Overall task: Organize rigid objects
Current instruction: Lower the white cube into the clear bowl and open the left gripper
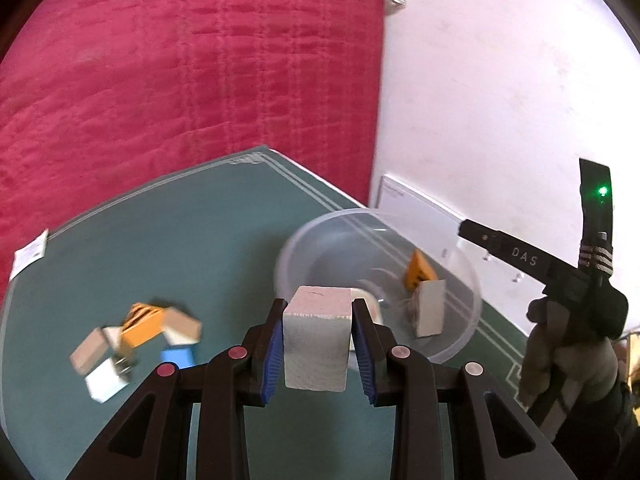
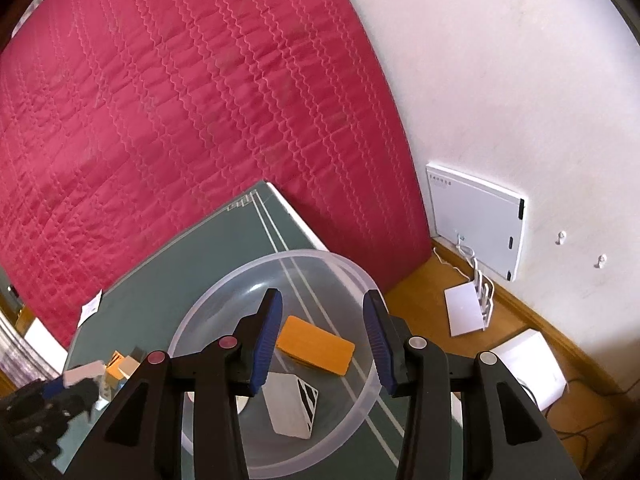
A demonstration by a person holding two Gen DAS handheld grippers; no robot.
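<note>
Two sets of jaws are mine, and the risk sits mostly with the left gripper, which is clamped on a pale wooden block by its side faces, low in the middle of the left wrist frame. The blue pads catch only the block's edges, so I judge a quick swing or a roll of the wrist could let it pivot or slip out before it is over the clear plastic bowl, which lies just beyond, right of centre. If I let go too early it would likely hit the near rim and tip the light bowl or bounce onto the green mat

My right gripper stands part open with nothing between its pads, hovering over the bowl in the middle of the right wrist frame, above an orange block and a white block. Both hands crowd one bowl; they could knock together

Lower left of the left frame, a pile of blocks waits on the mat
</note>
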